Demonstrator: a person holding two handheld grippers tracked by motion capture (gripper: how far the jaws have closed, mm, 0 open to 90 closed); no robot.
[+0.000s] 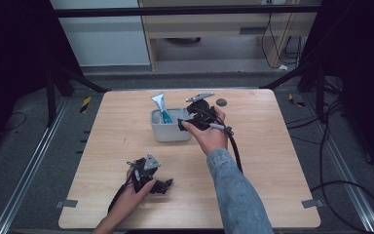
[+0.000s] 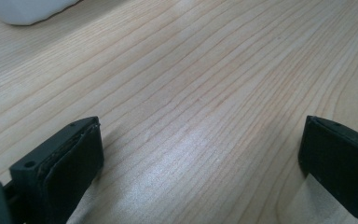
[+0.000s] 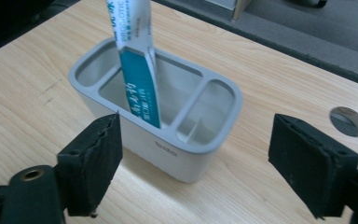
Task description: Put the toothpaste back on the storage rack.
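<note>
The tube (image 3: pixel 137 70) is standing tilted in the holder's (image 3: pixel 200 154) middle compartment, just ahead of the right gripper (image 3: pixel 196 168), whose wide-open jaws are holding nothing; the left gripper (image 2: pixel 200 163) is resting farther off, also open and empty.

A lab or test room set up for recording: a lone wooden bench (image 1: pixel 126 131) stands on grey floor inside a dark metal frame (image 1: pixel 185 10), with rails (image 1: pixel 27 168) along the floor, loose black cables (image 1: pixel 341 146) beside it, hazard-striped tape (image 1: pixel 85 104) and plain office furniture (image 1: pixel 224 24) behind
</note>
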